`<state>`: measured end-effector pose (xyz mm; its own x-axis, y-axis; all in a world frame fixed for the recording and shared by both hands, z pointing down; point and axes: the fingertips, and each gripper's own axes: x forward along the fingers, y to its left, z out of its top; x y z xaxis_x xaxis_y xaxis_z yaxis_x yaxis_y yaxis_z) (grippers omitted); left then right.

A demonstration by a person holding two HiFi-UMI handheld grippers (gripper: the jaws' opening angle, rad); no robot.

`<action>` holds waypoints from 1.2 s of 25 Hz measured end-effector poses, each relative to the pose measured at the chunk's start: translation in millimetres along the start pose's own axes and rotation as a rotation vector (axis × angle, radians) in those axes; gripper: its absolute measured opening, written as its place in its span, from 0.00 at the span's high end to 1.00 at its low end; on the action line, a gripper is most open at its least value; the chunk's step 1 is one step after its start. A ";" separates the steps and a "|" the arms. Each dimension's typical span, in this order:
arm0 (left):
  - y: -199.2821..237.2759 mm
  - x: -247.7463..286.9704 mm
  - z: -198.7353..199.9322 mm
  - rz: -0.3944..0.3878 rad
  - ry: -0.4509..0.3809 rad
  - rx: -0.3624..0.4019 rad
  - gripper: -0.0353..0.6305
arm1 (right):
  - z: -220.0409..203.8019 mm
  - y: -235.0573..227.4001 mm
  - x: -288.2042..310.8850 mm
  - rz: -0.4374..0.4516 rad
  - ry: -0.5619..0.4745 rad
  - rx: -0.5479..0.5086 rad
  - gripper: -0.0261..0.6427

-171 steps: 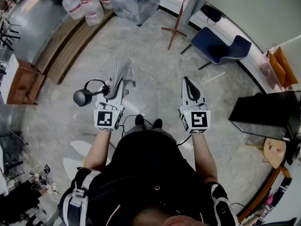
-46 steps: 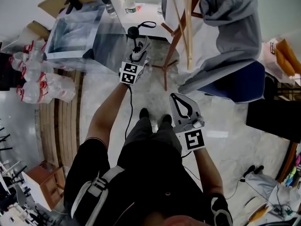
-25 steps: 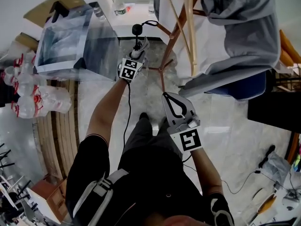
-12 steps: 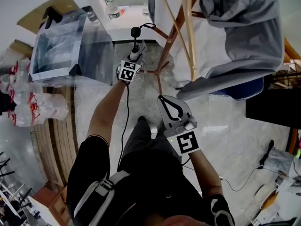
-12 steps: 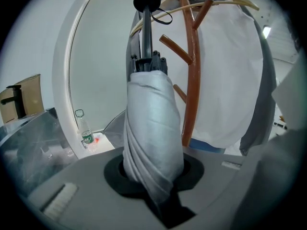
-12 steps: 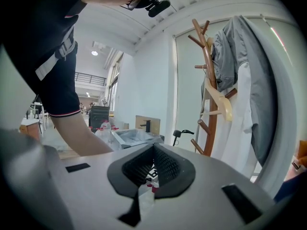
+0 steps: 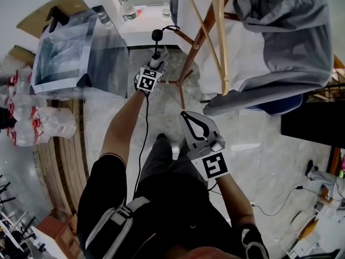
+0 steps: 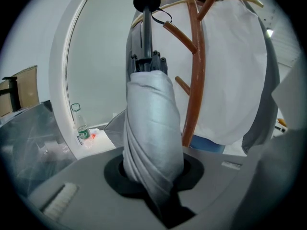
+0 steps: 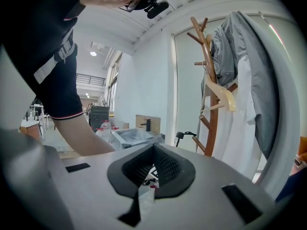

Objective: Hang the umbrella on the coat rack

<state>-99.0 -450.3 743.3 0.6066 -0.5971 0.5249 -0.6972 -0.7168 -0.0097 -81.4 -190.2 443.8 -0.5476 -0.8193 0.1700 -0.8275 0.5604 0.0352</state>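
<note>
My left gripper (image 7: 156,60) is shut on a folded grey umbrella (image 8: 151,133), which stands upright. The umbrella's black knob handle (image 7: 157,34) is topmost, with a thin strap loop (image 7: 171,28) on it. The handle (image 8: 147,0) sits right beside an upper peg (image 8: 180,30) of the brown wooden coat rack (image 8: 195,80). Whether the strap is over the peg I cannot tell. My right gripper (image 7: 194,124) hangs lower, near the person's body, shut with nothing in it. Its closed tips (image 9: 153,150) point toward the rack (image 9: 211,109).
A pale wooden hanger (image 7: 218,36) with a white shirt and a grey jacket (image 7: 285,31) hangs on the rack. A clear plastic box (image 7: 81,47) and water jugs (image 7: 32,123) stand at the left. A blue chair (image 7: 285,104) and a dark cabinet (image 7: 312,128) are at the right.
Since the earliest frame the person has walked up to the rack and raised the umbrella. Over the last second the left gripper has sunk slightly with it. The right gripper has stayed put.
</note>
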 end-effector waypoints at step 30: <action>-42.2 21.4 -39.1 -0.062 0.054 0.015 0.82 | -25.1 0.5 -2.4 -0.002 0.059 0.034 0.96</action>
<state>-71.5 -418.7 788.2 0.6270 -0.5314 0.5696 -0.6527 -0.7575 0.0117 -77.5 -185.0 468.2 -0.5382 -0.8116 0.2273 -0.8331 0.5531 0.0023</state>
